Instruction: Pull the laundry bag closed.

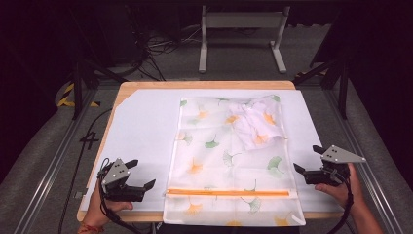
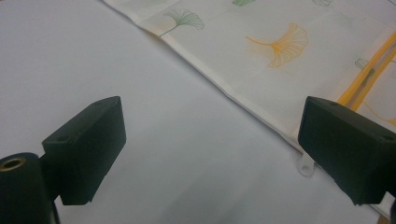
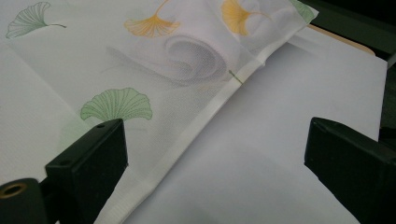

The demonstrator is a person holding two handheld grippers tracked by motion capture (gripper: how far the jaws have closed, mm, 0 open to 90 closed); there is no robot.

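High view: mesh laundry bag (image 1: 229,161) zipped with garment (image 1: 255,124) inside; left gripper (image 1: 138,173) and right gripper (image 1: 308,158) released, flanking it at lower frame.

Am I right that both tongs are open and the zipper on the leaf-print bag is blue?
Not quite. The zipper on the bag is orange, as the high view shows. Both the left tongs and the right tongs are indeed open.

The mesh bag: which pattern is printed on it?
The mesh bag has green and orange ginkgo leaves on white, clearest in the high view.
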